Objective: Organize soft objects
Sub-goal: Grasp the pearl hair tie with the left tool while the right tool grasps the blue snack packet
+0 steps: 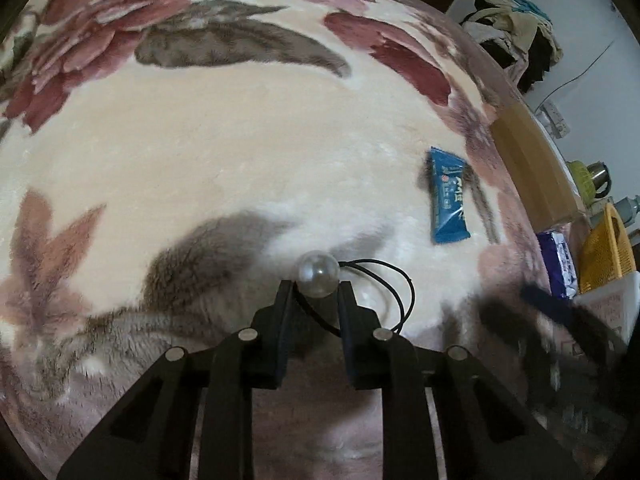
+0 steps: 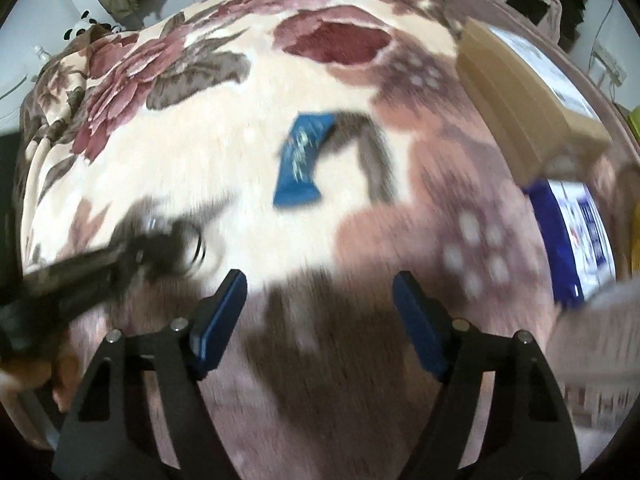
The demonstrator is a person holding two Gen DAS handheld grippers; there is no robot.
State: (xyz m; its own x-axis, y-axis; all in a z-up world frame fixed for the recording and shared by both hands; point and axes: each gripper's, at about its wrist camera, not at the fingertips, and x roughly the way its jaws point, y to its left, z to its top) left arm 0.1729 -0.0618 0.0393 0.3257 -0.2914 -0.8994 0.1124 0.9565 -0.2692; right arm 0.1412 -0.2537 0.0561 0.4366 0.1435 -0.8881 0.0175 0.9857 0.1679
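A black elastic hair tie with a clear bead (image 1: 317,279) hangs over the floral blanket (image 1: 200,152). My left gripper (image 1: 316,287) is shut on it, with the bead pinched between the black fingertips and the cord looping off to the right. A blue snack packet (image 1: 448,200) lies flat on the blanket beyond, to the right. In the right wrist view the same blue snack packet (image 2: 302,160) lies ahead of my right gripper (image 2: 319,278), which stands open above the blanket with nothing between its blue pads. The left gripper (image 2: 160,240) shows as a dark blur at the left.
A cardboard box (image 2: 520,100) lies along the blanket's right edge, with a blue and white pack (image 2: 572,232) just below it. A yellow basket (image 1: 604,252) stands off the bed on the right. Clothes (image 1: 516,32) are piled at the far right corner.
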